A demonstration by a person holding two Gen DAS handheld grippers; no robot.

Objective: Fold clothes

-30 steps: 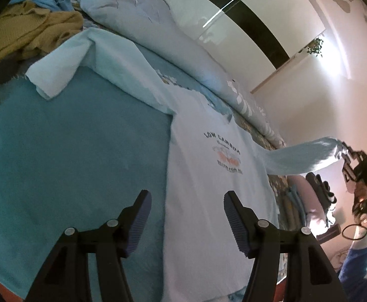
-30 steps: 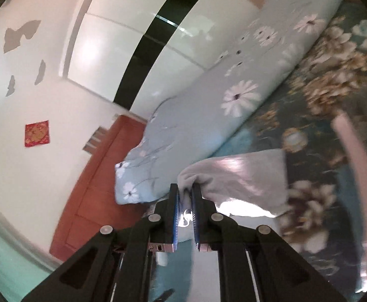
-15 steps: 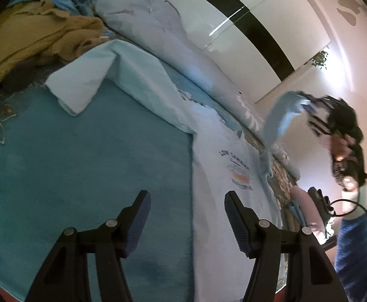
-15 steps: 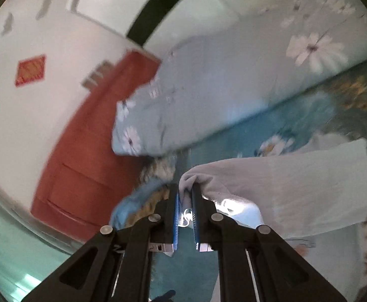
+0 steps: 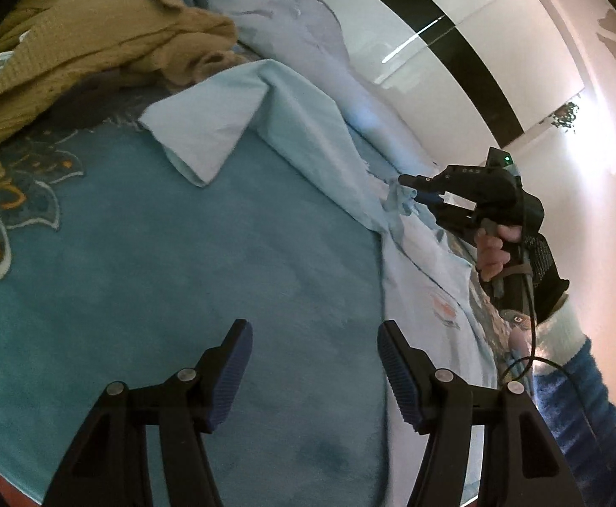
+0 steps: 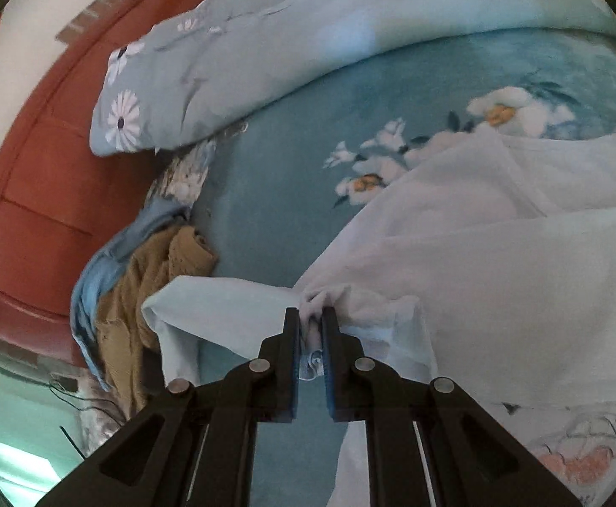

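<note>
A pale blue T-shirt lies flat on the teal bedspread, its far sleeve spread toward the pile of clothes. My right gripper has the other sleeve folded across the shirt's chest. In the right wrist view its jaws are opening, with the bunched sleeve cloth still pinched between the pads. My left gripper hovers open and empty over the bedspread, just left of the shirt's side edge.
A mustard knit garment and a blue one are heaped at the far left of the bed. A rolled floral duvet runs along the far side. A red-brown headboard stands beyond. The person's hand holds the right gripper.
My right gripper swung the sleeve from out at the right, up and over, then down onto the shirt's chest. The left gripper drifted a little left, staying open.
</note>
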